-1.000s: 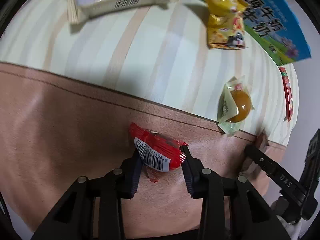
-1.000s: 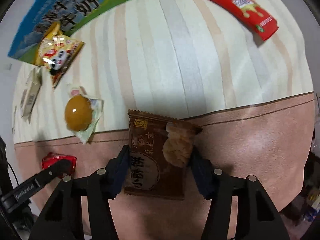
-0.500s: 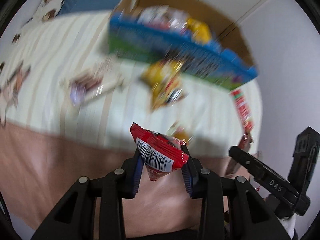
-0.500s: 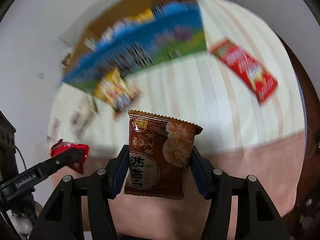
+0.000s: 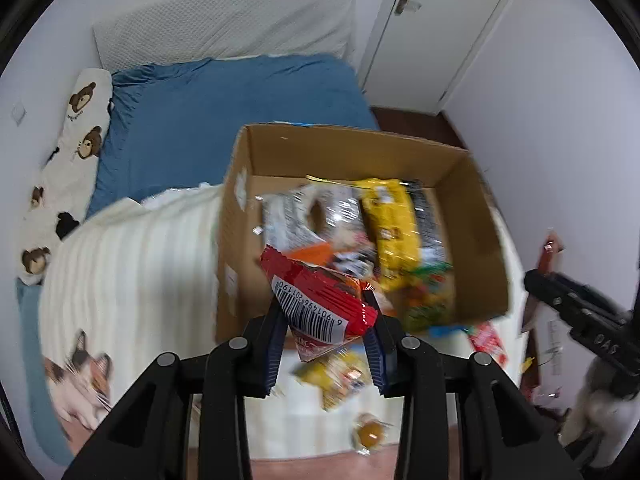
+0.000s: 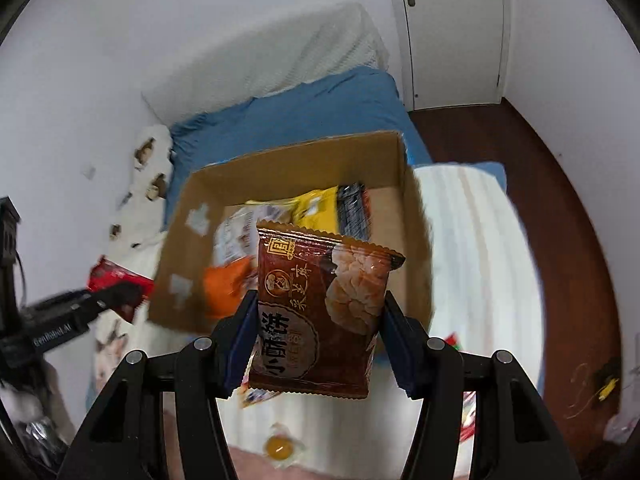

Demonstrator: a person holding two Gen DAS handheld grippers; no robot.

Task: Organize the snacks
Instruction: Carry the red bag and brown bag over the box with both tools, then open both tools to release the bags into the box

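Note:
My left gripper is shut on a red snack packet with a barcode and holds it in the air near the front left of an open cardboard box. My right gripper is shut on a brown biscuit packet, raised in front of the same box. The box holds several snacks, among them a yellow bag and an orange packet. The left gripper with its red packet shows at the left of the right wrist view.
The box stands on a cream striped blanket on a bed with a blue sheet. A wrapped round amber sweet, a yellow packet and a red packet lie on the blanket below. A door and dark wood floor are right.
Both grippers have lifted their packets off the brown blanket edge and swung up and forward to the box. The view has gone from the blanket surface to the box and room.

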